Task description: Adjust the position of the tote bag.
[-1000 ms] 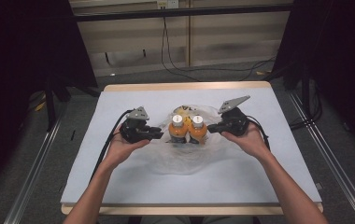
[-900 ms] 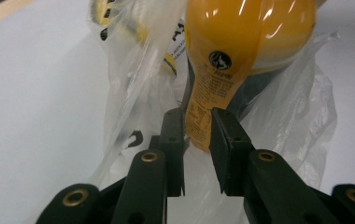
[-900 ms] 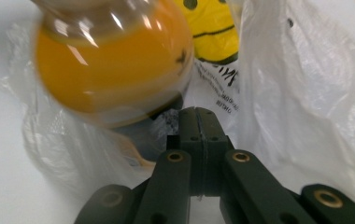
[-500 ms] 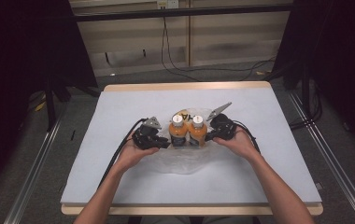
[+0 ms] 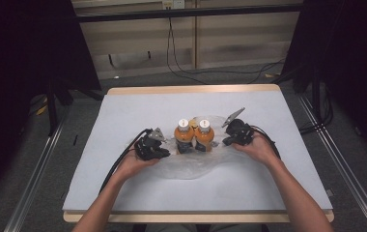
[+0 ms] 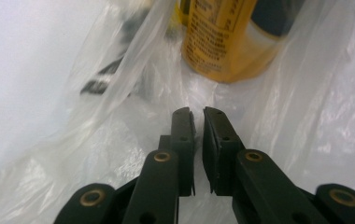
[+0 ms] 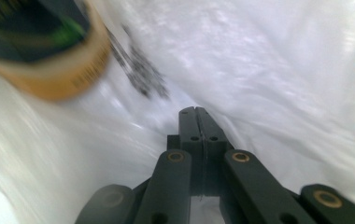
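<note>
Two orange bottles stood upright inside the clear plastic bag at the table's middle. The left gripper had just been closing, nearly shut on the film; the right gripper was fully closed. Probably the next step was to lift both bag edges evenly.

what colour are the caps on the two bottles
White caps on the two orange plastic bottles, clearest in the high view.

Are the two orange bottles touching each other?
Touching. The high view shows the left orange bottle and the right orange bottle standing side by side in the clear plastic bag, bodies pressed together without a gap.
</note>
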The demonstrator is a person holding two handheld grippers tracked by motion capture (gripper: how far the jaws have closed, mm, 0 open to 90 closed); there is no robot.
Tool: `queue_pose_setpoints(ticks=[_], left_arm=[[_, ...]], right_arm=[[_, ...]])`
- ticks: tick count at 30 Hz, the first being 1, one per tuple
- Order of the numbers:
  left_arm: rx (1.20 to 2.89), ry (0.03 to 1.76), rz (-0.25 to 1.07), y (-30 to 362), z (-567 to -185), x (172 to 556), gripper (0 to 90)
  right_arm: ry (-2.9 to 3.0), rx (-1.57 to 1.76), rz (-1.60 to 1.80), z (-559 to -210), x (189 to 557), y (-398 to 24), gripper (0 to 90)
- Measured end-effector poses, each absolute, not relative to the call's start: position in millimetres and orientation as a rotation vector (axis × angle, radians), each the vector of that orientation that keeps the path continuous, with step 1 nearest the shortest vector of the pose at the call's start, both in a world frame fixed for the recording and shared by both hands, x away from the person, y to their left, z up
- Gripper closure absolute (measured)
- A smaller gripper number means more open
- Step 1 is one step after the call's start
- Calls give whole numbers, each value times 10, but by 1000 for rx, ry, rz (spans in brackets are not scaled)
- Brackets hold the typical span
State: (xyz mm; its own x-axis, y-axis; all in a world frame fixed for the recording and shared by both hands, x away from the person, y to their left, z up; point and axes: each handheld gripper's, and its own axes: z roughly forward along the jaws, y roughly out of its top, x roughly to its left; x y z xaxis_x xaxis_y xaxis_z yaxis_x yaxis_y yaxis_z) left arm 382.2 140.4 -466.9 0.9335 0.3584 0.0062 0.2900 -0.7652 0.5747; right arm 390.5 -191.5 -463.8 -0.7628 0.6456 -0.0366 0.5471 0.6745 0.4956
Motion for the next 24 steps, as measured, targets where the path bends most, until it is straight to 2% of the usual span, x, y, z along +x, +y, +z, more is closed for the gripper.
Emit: queue_pose_setpoints(ticks=[6,10,15,24], left_arm=[[2580,385,162,1413,-4617,3834,858],[2578,401,142,1522,-4615,3831,871],[2588,386,155,1562,-4610,3811,886],[2646,366,138,1586,-4568,3834,893]], right_arm=[[2684,916,537,-4599,3830,-2025,900],[2718,893,451,-4572,3790,-2149,900],[2750,889,422,-4552,3701,-2282,900],[2762,858,451,-4543,3587,-2283,900]])
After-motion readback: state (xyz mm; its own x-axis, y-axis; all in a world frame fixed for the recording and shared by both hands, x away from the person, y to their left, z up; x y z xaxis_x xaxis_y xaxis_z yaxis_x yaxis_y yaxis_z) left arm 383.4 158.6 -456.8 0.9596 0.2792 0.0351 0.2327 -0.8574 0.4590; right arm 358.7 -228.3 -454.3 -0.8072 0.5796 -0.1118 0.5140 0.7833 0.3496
